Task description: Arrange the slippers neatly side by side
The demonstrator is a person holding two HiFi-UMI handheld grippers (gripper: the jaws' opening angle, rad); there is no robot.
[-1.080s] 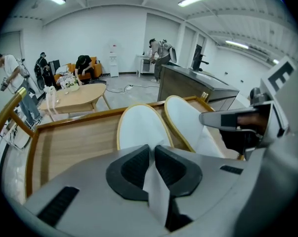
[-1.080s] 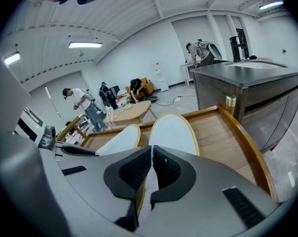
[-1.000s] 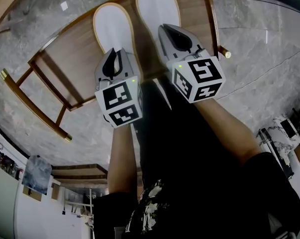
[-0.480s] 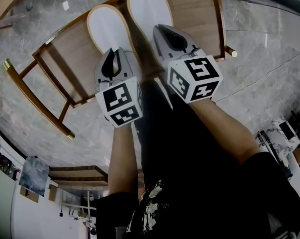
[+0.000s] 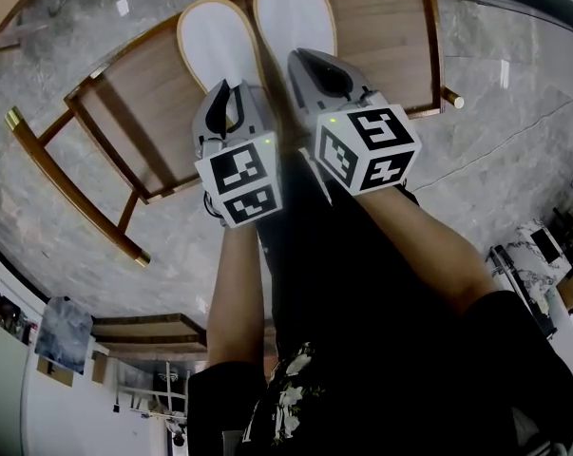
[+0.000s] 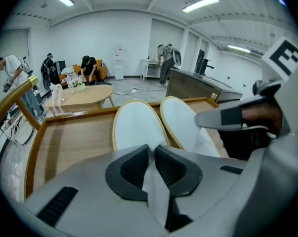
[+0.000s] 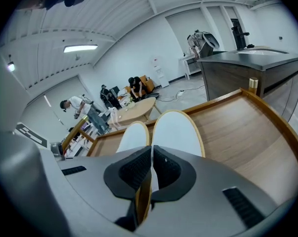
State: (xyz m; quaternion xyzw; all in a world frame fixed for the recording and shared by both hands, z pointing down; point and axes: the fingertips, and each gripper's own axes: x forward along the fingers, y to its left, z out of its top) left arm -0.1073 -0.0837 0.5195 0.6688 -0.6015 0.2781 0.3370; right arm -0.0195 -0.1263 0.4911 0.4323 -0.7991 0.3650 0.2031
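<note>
Two white slippers with tan rims lie side by side, toes pointing away, on a wooden rack (image 5: pixel 381 27). My left gripper (image 5: pixel 226 95) is shut on the white upper at the heel end of the left slipper (image 5: pixel 215 44); the fabric shows pinched in the left gripper (image 6: pixel 151 154) above the left slipper (image 6: pixel 136 127). My right gripper (image 5: pixel 310 62) is shut on the heel rim of the right slipper (image 5: pixel 294 12); the tan edge runs between the jaws of the right gripper (image 7: pixel 151 164) below the right slipper (image 7: pixel 176 130). The heels are hidden under the grippers.
The rack has raised wooden side rails and brass-tipped legs (image 5: pixel 13 117) on a marble floor (image 5: pixel 514 112). The holder's black-clad legs (image 5: pixel 362 283) fill the near side. Far off, several people stand round a low oval table (image 6: pixel 82 97), and a grey counter (image 6: pixel 198 83) stands to the right.
My left gripper has shifted a little right and forward, closer to the right gripper, with the left slipper in it. The right gripper has hardly moved.
</note>
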